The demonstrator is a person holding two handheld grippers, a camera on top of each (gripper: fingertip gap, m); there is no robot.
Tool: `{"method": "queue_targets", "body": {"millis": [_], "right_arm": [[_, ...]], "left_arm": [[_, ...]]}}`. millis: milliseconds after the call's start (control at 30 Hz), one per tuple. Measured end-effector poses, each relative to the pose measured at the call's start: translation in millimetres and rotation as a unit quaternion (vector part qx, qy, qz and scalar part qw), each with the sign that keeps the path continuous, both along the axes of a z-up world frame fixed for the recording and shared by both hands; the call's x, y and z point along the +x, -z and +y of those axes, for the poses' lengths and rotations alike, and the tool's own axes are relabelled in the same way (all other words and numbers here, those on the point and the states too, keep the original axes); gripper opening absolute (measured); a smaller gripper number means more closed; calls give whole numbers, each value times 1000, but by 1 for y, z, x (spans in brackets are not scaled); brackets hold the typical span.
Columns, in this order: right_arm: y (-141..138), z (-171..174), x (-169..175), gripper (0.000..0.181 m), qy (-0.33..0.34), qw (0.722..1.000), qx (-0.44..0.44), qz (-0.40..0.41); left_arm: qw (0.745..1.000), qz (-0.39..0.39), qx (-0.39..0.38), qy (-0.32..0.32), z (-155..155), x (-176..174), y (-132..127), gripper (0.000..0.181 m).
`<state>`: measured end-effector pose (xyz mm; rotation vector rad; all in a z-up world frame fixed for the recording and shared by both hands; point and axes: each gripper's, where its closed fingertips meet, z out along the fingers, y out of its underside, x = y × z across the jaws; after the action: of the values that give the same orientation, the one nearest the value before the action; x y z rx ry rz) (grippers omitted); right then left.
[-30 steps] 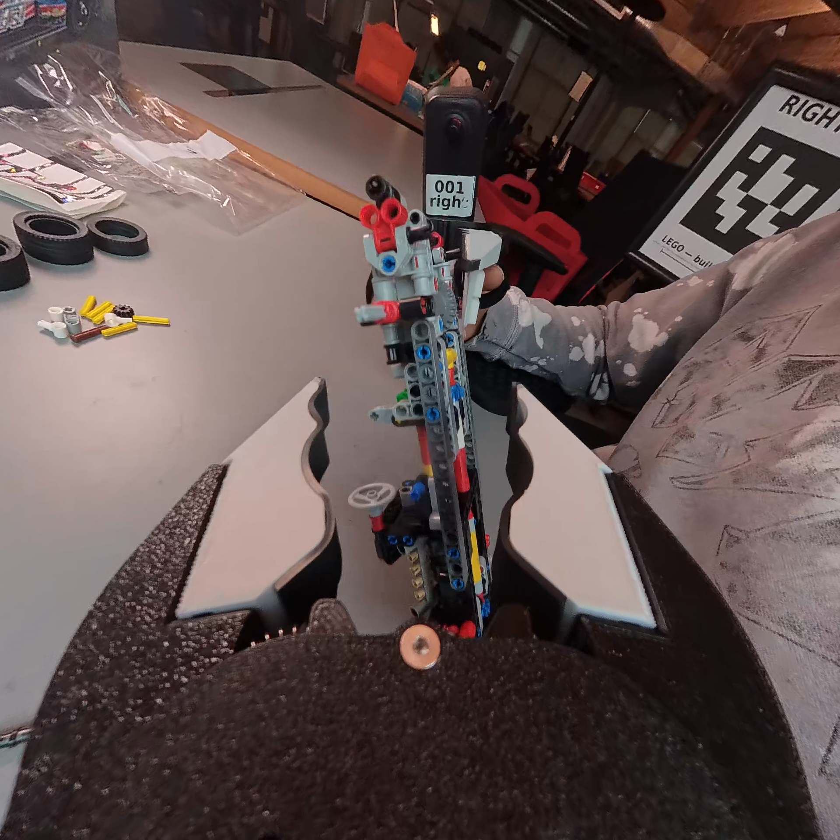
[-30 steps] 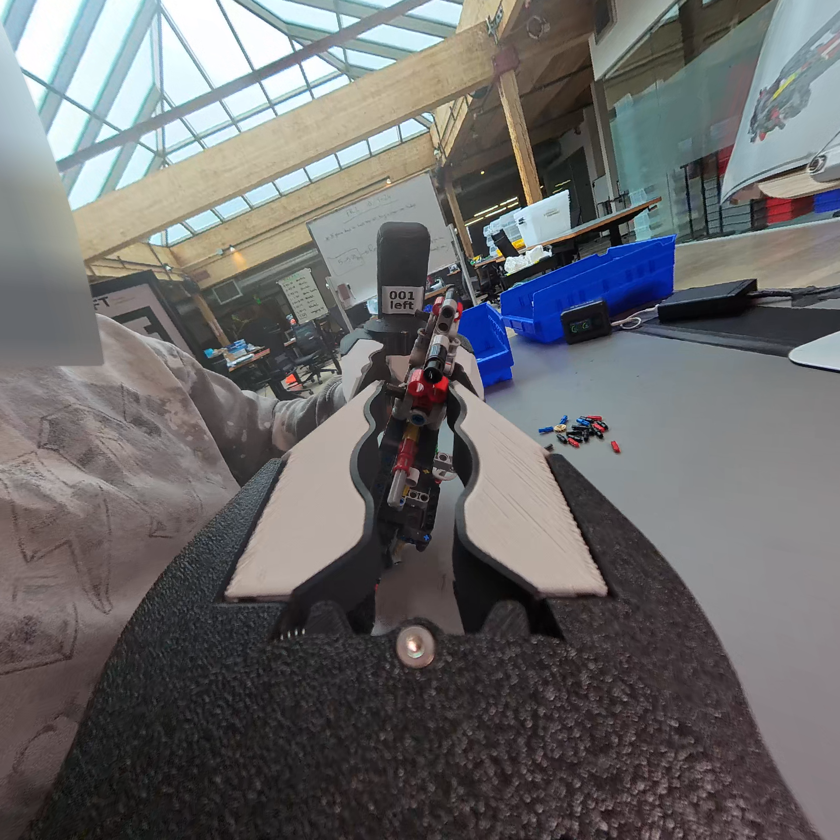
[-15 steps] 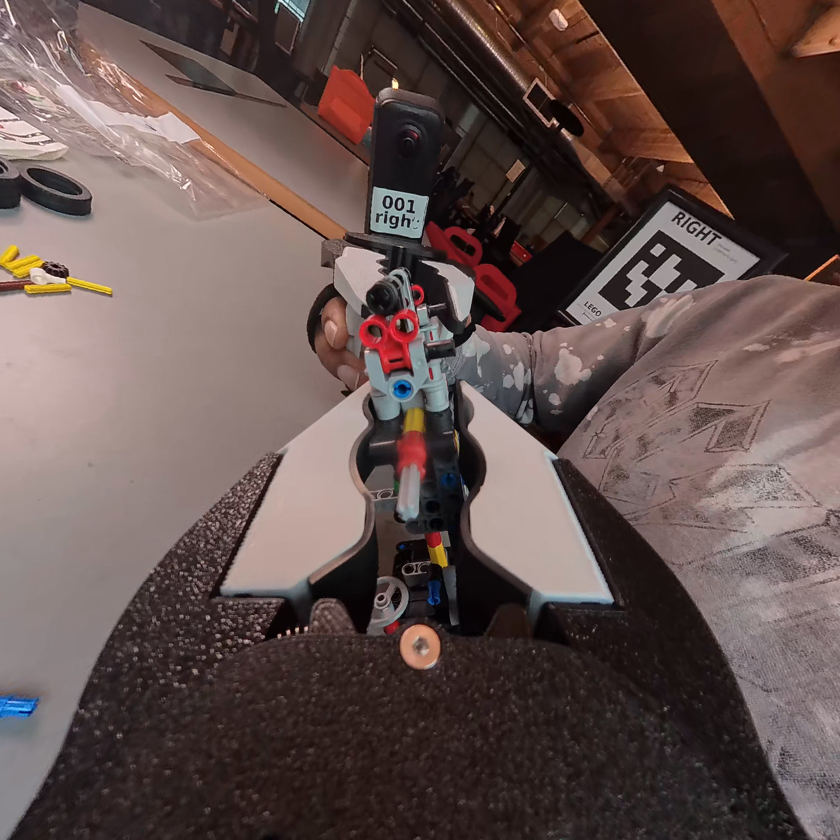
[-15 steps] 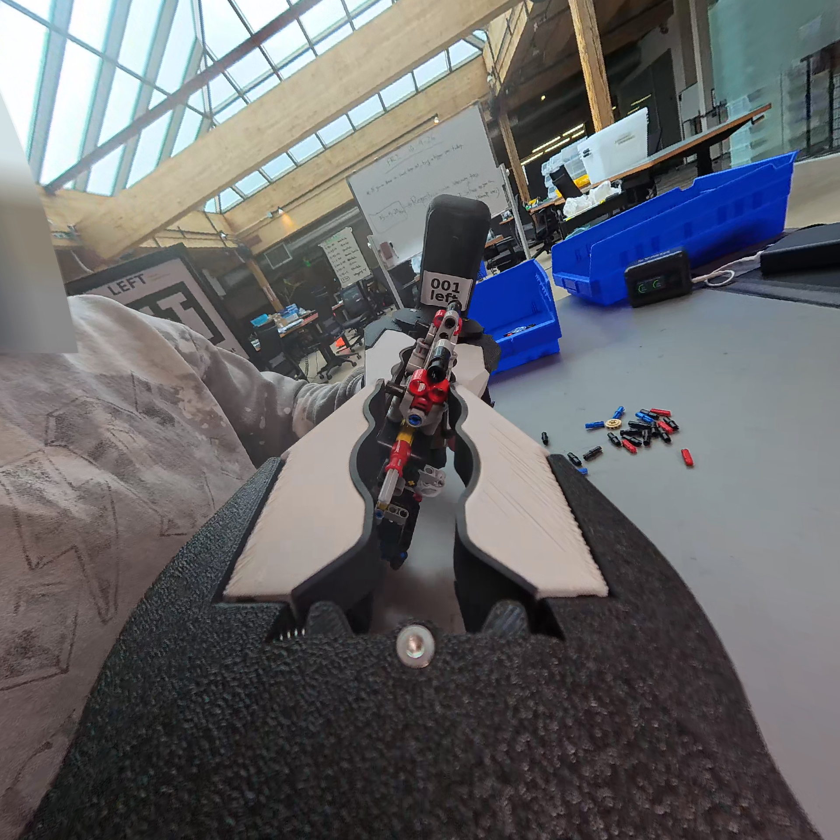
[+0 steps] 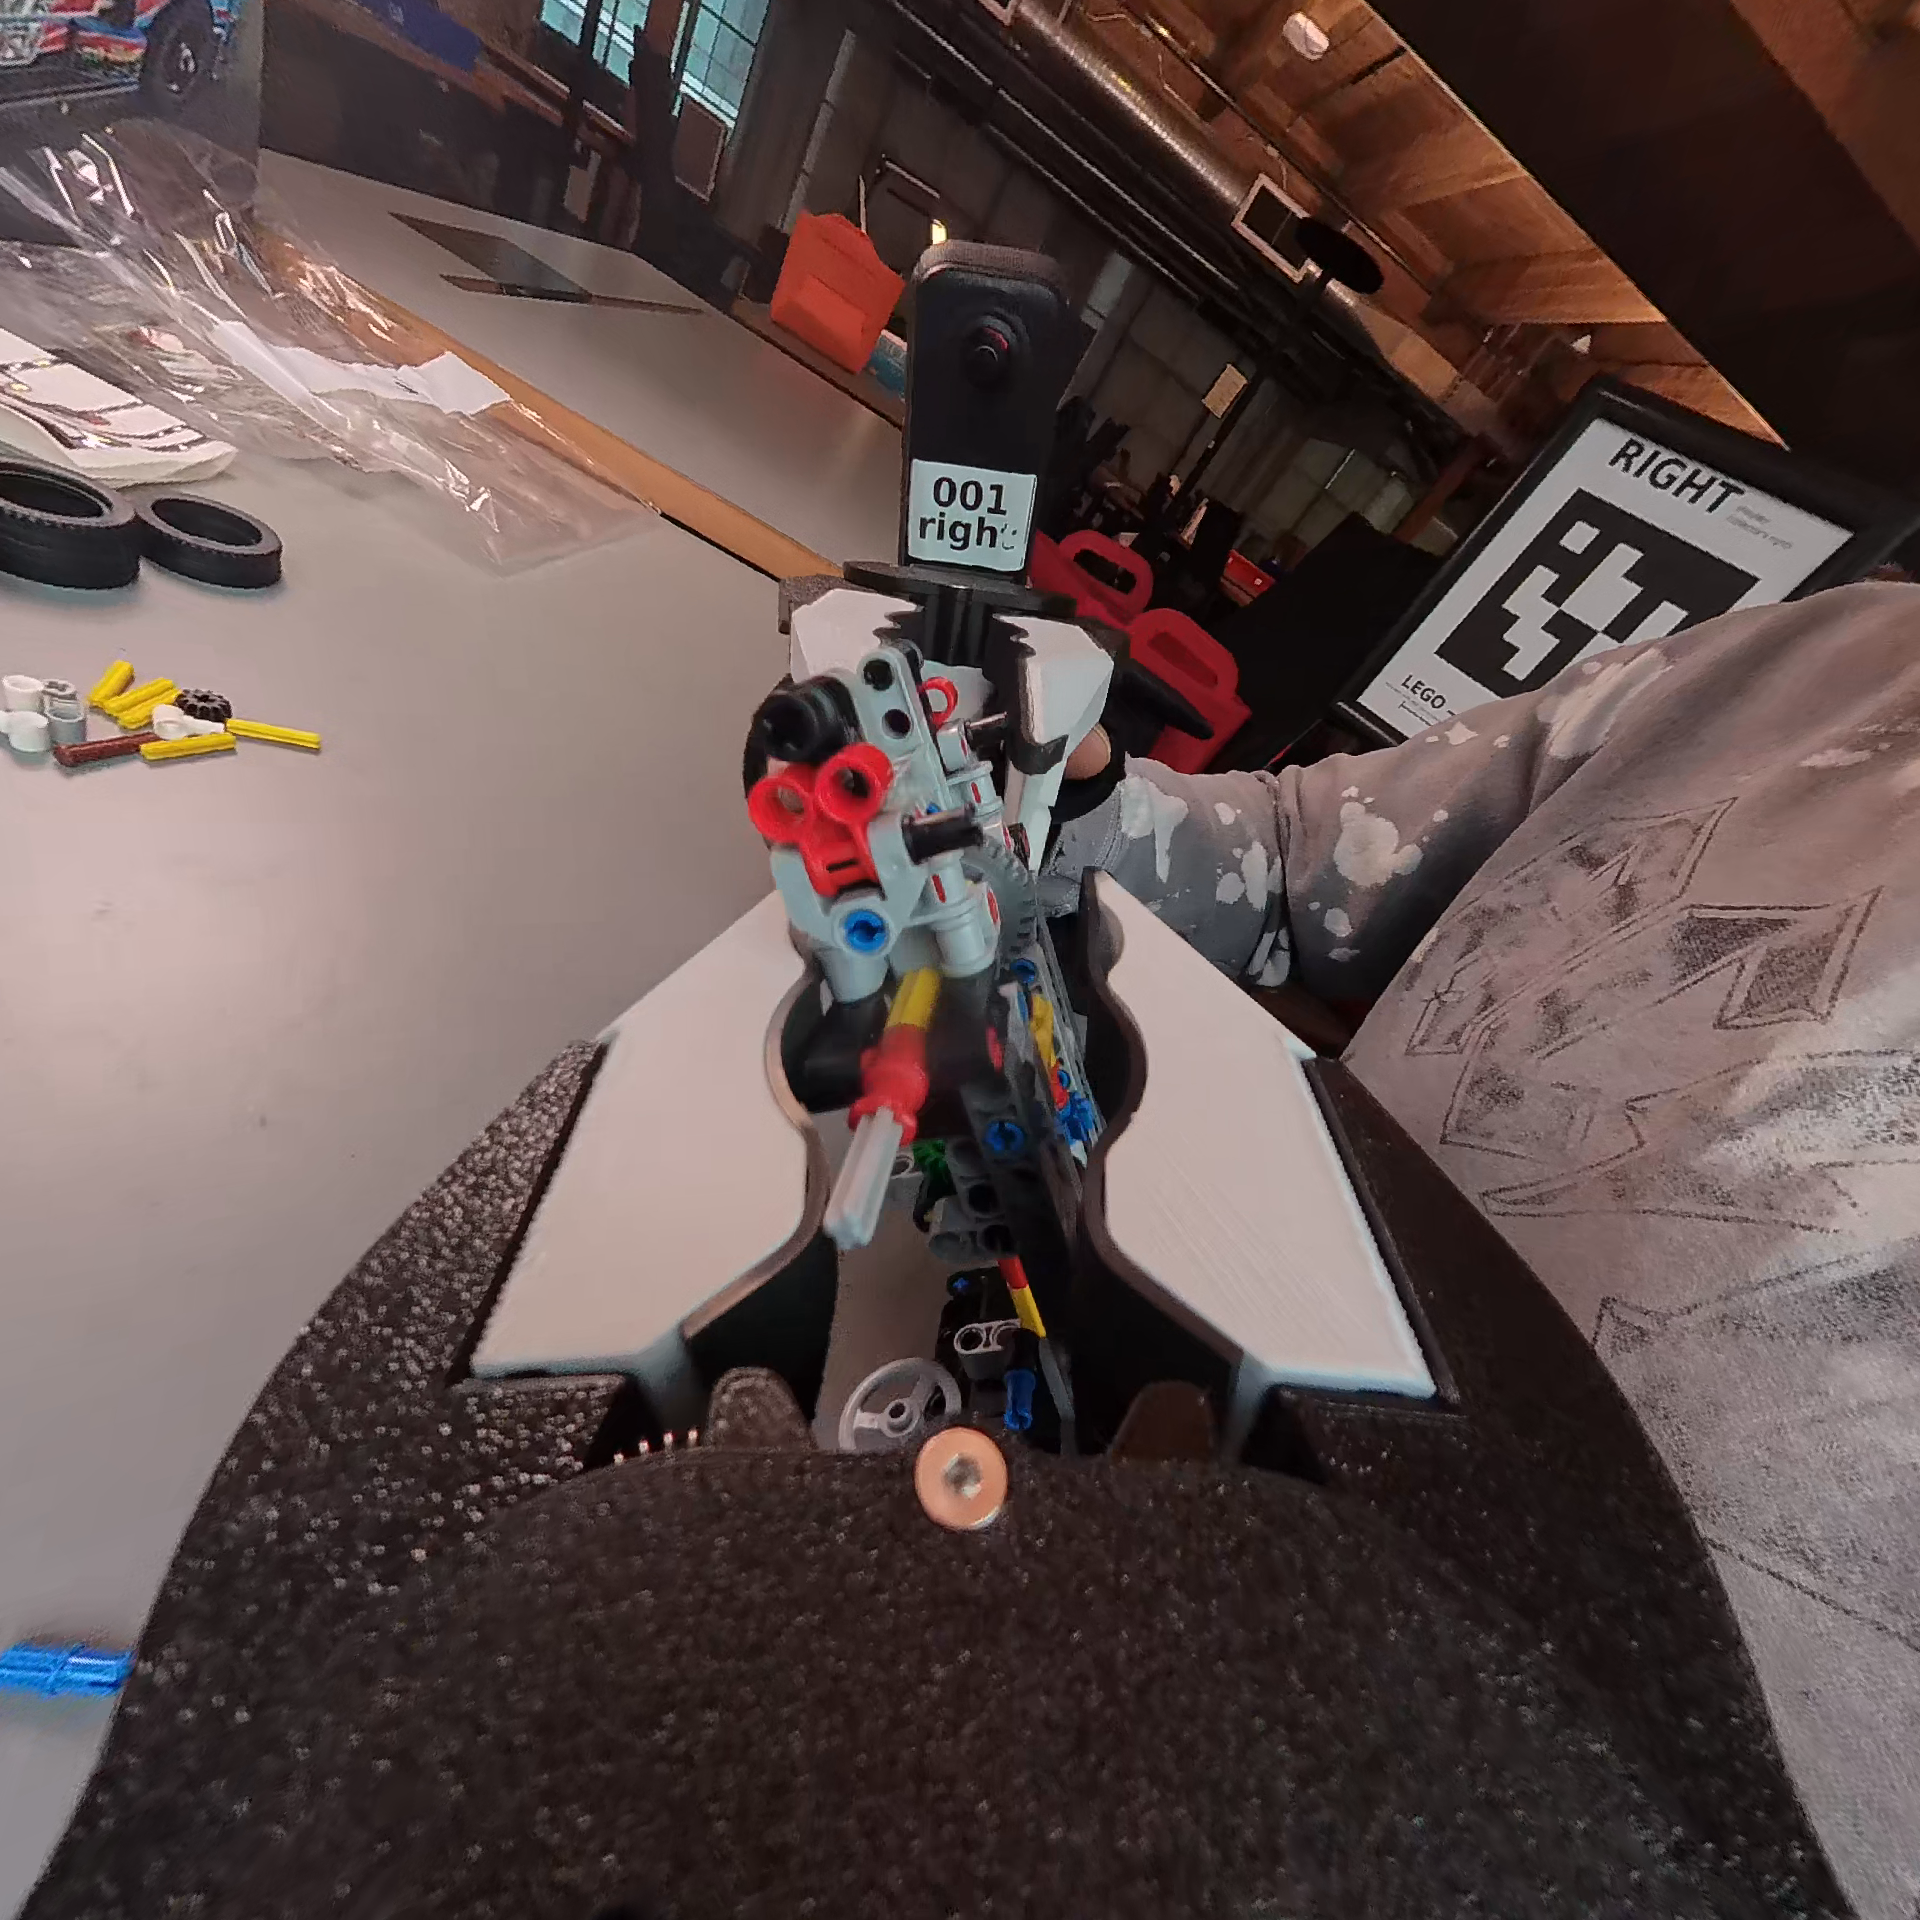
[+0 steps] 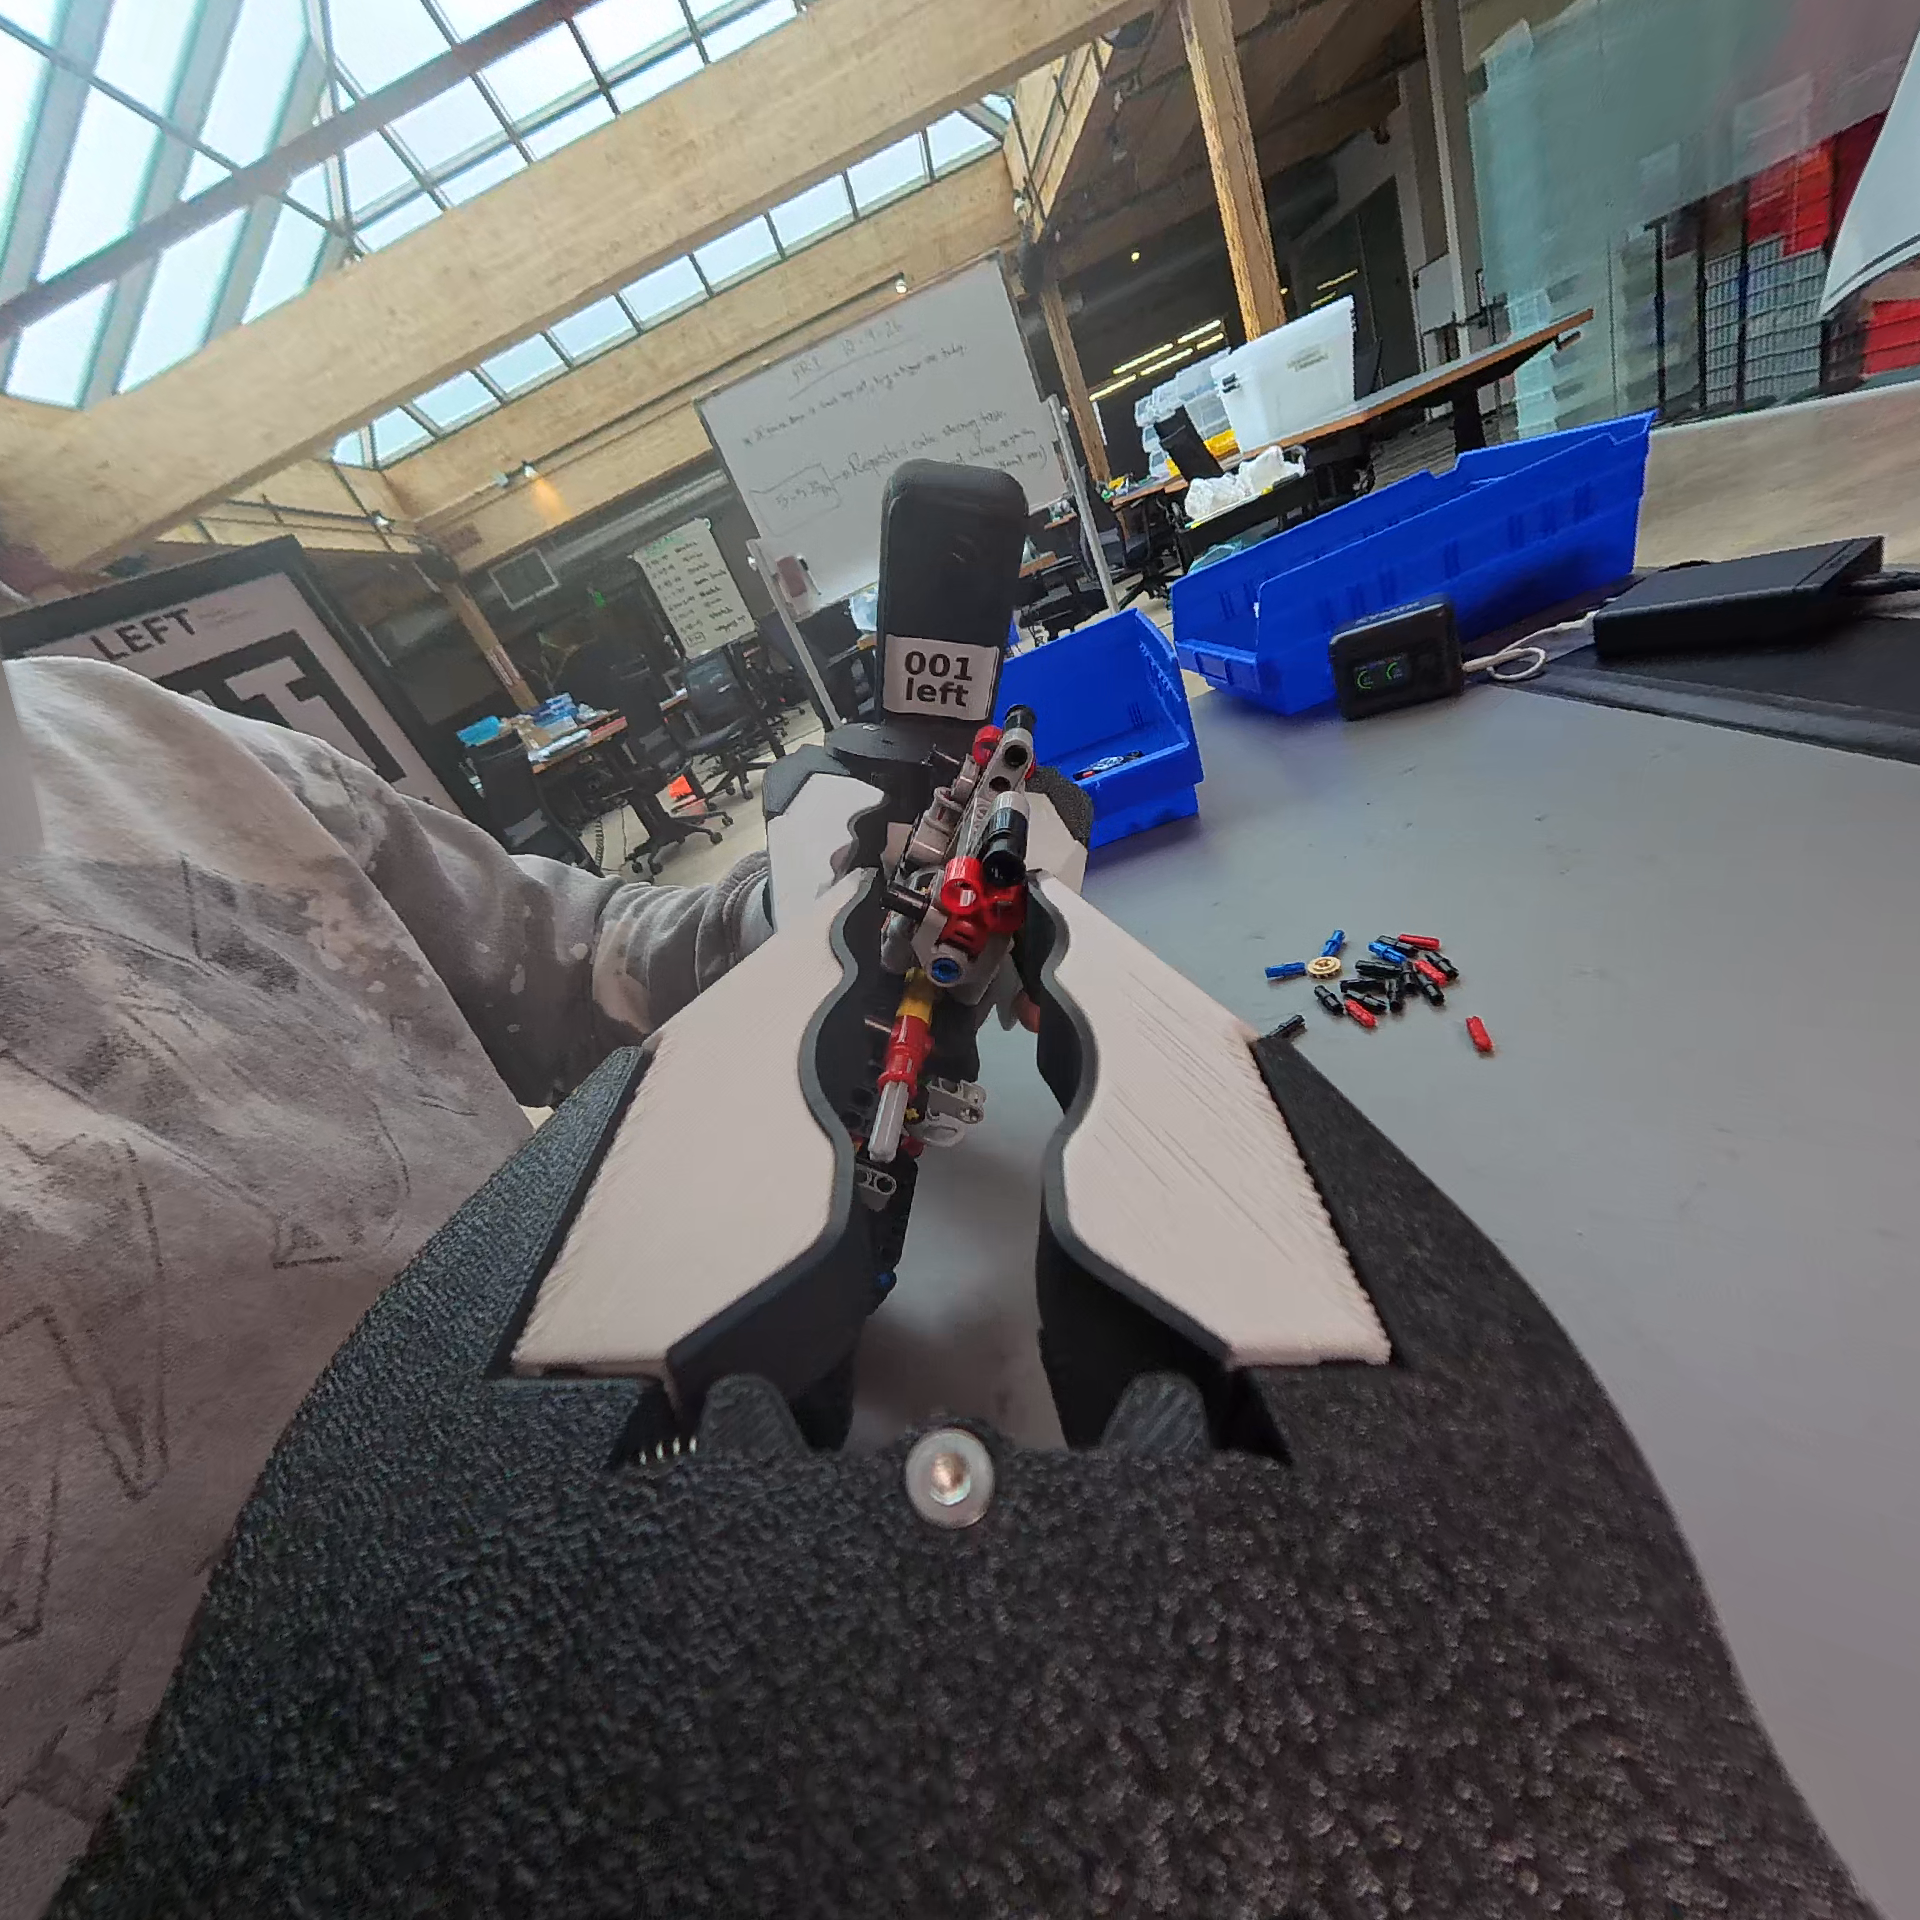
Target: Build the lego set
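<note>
A long, part-built lego assembly (image 5: 894, 894) of grey, black, red, yellow and blue Technic parts is held in the air between my two grippers, which face each other. My left gripper (image 5: 940, 904) is shut on one end; a small grey steering wheel (image 5: 899, 1403) sits near its base. My right gripper (image 6: 951, 894) is shut on the same lego assembly (image 6: 961, 914) from the other side. Each view shows the other gripper behind the assembly, the right gripper (image 5: 956, 675) and the left gripper (image 6: 935, 821). The assembly's middle is hidden between the fingers.
On the grey table (image 5: 364, 935) lie two black tyres (image 5: 208, 540), a small pile of yellow, white and brown parts (image 5: 145, 712), a clear plastic bag (image 5: 312, 343) and a blue pin (image 5: 62, 1668). A pile of small pins (image 6: 1382, 977), blue bins (image 6: 1403, 561) and a black device (image 6: 1392, 660) lie to the right.
My left gripper, open around the assembly one second ago, has closed on it. The assembly has swung from side-on to end-on in the left view. The right gripper has kept its hold.
</note>
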<state>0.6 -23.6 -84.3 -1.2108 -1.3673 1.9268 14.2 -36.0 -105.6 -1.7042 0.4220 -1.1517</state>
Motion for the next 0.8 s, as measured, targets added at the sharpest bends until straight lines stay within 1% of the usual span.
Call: {"method": "queue_targets", "body": {"millis": [33,100,233,367,467,800], "right_arm": [[-1,-2,1,25,-1,1000,-1,3],[-3,-4,1,25,-5,1000,-5,7],[-7,-3,2,25,1,1000,-13,17],[-11,-2,2,24,9,999,-28,30],[-3,0,2,23,8,999,-30,22],[4,6,-1,23,16,998,-56,17]], "left_arm": [[1000,4,4,-3,1,1,-1,47],[1000,1,2,-7,2,2,-2,41],[999,-43,-12,-5,3,2,-10,29],[999,-51,-3,-12,5,0,-16,28],[999,-44,-2,-23,7,-5,-12,28],[998,-56,-13,-35,12,-10,-7,27]]}}
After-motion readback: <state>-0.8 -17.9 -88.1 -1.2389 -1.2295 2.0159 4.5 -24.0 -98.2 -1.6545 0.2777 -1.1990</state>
